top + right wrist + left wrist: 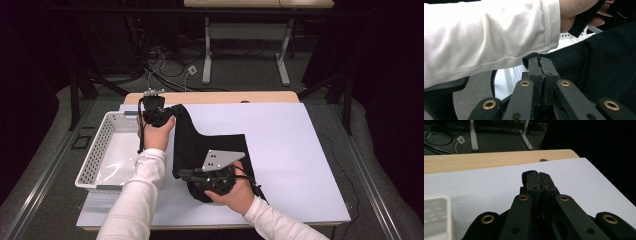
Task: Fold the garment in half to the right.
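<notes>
Right gripper [181,174] clamped on near edge of black cloth [210,147]; left gripper [176,108] pinches its far corner. Cloth lies on white mat [290,150] beside basket [100,150]. Mid-fold, likely; next needs both edges lifted together.

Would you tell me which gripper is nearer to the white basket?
Left. The left gripper hangs beside the white basket at its far right corner; the right gripper sits farther right, over the black cloth.
</notes>
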`<state>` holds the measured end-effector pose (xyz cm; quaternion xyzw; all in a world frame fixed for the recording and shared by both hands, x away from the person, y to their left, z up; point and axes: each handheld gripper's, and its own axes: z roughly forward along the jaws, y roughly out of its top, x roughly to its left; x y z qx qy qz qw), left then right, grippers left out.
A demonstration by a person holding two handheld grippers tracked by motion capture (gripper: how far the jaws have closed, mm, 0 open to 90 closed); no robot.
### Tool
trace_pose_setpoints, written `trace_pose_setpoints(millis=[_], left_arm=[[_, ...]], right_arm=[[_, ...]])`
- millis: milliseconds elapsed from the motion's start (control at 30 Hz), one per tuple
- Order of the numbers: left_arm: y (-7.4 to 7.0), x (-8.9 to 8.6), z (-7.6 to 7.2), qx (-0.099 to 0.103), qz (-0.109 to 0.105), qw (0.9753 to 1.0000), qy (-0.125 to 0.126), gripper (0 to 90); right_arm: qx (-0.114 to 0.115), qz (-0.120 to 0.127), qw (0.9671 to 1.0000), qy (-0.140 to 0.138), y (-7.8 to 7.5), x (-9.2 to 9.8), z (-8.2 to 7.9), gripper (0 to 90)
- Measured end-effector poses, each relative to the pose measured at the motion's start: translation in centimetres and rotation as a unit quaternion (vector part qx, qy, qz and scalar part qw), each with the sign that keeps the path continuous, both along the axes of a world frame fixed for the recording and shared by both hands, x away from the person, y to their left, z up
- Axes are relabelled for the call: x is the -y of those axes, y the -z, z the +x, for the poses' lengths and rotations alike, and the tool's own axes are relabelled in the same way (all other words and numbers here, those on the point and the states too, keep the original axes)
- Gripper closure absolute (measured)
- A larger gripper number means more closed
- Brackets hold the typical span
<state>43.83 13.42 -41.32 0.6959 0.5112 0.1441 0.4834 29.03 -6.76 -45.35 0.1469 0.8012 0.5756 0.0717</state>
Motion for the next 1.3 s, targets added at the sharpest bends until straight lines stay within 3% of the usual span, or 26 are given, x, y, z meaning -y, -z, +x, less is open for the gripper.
trace_pose_setpoints(millis=[467,767,1033,1300], left_arm=[[1.1,4.9,0.7,0.001,-0.009,0.9991,0.04,88.4],[2.6,8.5,1.2,-0.006,-0.009,0.9976,0.069,88.4],[4.0,11.4,1.7,-0.012,0.0,0.9964,0.084,88.4],[4.7,13.1,1.9,-0.015,-0.008,0.9955,0.093,88.4]], right_arm=[[-0.009,0.012,0.9992,0.038,1.2,5.5,-0.7,87.7],[-0.022,-0.004,0.9974,0.069,3.2,9.4,-1.2,87.6],[-0.042,-0.013,0.9946,0.094,5.0,12.0,-1.2,87.6],[-0.056,-0.01,0.9924,0.109,5.7,13.5,-1.4,87.6]])
